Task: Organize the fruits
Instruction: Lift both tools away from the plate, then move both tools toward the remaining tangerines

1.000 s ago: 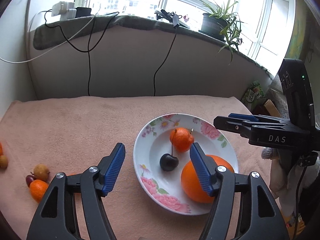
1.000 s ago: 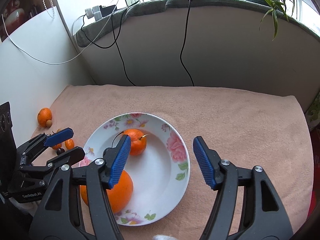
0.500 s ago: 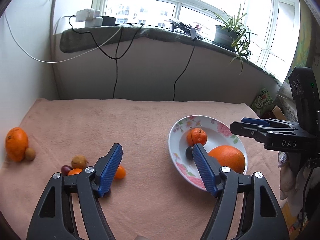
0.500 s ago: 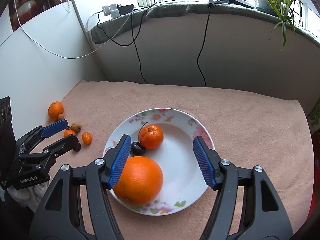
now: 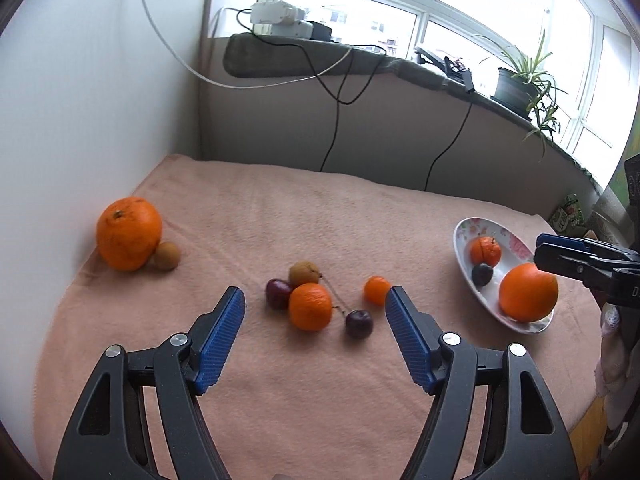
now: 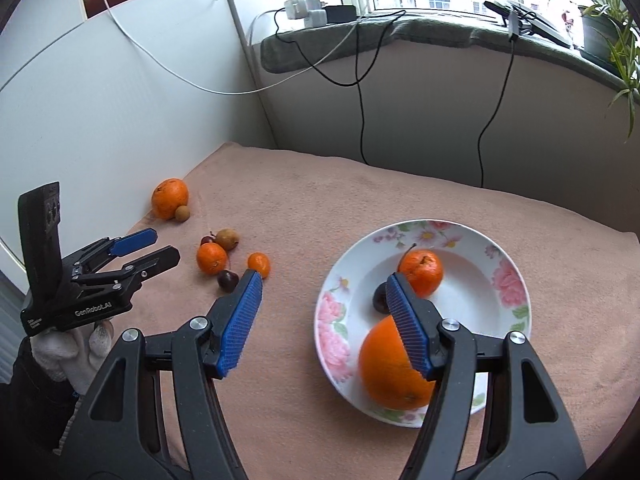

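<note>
A flowered plate [image 6: 508, 280] [image 5: 464, 236] holds a big orange [image 6: 388, 368], a mandarin [image 6: 422, 270] and a dark cherry [image 6: 379, 299]. Loose on the pink cloth lie a mandarin [image 5: 311, 306], two cherries [image 5: 359, 323] [image 5: 278, 292], a small kumquat [image 5: 377, 290] and a brown longan [image 5: 304, 274]. Another big orange [image 5: 129, 233] and a longan [image 5: 167, 255] sit by the left wall. My left gripper [image 5: 314, 320] is open and empty, hovering just short of the loose cluster. My right gripper [image 6: 322, 304] is open and empty above the plate's left edge.
A white wall [image 5: 80, 120] bounds the cloth on the left. A grey ledge [image 5: 360, 64] with cables and chargers runs behind. A potted plant [image 5: 520, 84] stands on the sill. The cloth's right edge drops off beyond the plate.
My left gripper has swung left from the plate to the loose fruit cluster. My right gripper has shifted left and back, with the plate now under its right finger.
</note>
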Motion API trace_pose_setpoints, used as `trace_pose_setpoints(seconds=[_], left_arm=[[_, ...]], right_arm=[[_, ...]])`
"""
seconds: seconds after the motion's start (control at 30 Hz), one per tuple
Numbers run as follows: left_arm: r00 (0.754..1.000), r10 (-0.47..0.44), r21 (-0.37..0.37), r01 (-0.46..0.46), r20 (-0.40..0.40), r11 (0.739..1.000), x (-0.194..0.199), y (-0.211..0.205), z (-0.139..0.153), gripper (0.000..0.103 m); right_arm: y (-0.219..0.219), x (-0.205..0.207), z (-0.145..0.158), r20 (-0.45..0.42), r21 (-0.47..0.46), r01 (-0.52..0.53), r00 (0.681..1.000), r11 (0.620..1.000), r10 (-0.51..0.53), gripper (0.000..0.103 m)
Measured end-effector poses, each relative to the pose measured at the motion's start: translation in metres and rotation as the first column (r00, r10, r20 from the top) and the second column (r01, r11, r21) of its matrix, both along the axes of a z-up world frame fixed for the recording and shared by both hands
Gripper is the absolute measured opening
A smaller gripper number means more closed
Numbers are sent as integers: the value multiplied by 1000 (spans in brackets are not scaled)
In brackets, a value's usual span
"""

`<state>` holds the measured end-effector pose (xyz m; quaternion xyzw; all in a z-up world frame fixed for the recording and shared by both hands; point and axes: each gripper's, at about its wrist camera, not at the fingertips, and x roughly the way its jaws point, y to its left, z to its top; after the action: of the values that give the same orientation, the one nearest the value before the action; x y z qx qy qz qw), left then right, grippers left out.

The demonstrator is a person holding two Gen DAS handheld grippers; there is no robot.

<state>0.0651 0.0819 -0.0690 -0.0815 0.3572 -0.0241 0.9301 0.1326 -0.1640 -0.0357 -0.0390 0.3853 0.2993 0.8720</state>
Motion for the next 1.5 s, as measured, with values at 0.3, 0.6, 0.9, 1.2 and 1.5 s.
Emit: trace_pose_setpoints(seconds=[0.3, 0.6, 0.9, 1.2, 1.5], left_arm=[[998, 53, -56, -55, -25, 997, -11, 30, -15, 71], [999, 24, -105, -28, -40, 994, -10, 30, -22, 53], [998, -17, -157, 7, -63, 988, 5, 19, -29, 42], [996, -27, -208, 10, -79, 978, 14, 19, -35, 41], [995, -39, -217, 18, -92, 976, 23, 19, -39, 41]], right_arm=[[43, -5, -18, -25, -23, -94, 995, 995, 94, 67], [70, 7, -26, -50, -68, -163, 986, 984, 159, 57], [99, 29, -47, -112, -174, -217, 973, 960, 200, 46], [117, 44, -66, -136, -211, -225, 970, 951, 200, 42], [129, 56, -78, -158, -227, -228, 968, 947, 196, 38]])
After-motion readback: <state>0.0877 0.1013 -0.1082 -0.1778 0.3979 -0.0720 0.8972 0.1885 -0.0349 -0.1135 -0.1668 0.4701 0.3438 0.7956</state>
